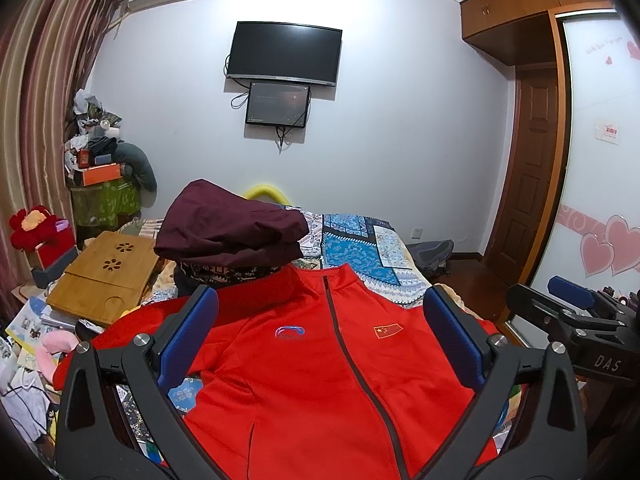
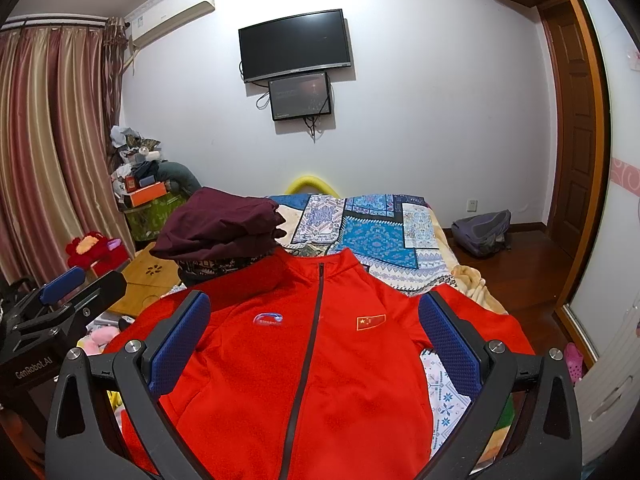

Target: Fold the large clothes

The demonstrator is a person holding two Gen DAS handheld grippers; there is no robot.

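Observation:
A red zip-up jacket (image 1: 312, 368) lies spread front-up on the bed, collar away from me, with a grey zipper, a blue logo and a small flag patch. It also shows in the right wrist view (image 2: 320, 360). My left gripper (image 1: 320, 336) is open and empty, held above the jacket's chest. My right gripper (image 2: 314, 336) is open and empty, held above the jacket too. The right gripper shows at the right edge of the left wrist view (image 1: 576, 312). The left gripper shows at the left edge of the right wrist view (image 2: 68, 292).
A folded maroon garment (image 1: 228, 228) rests on a patterned pile beyond the collar. The bed (image 2: 380, 232) has a blue patchwork cover. A bamboo lap table (image 1: 108, 276) and clutter lie left. A grey backpack (image 2: 482, 232) sits on the floor. A wardrobe (image 1: 600, 160) stands right.

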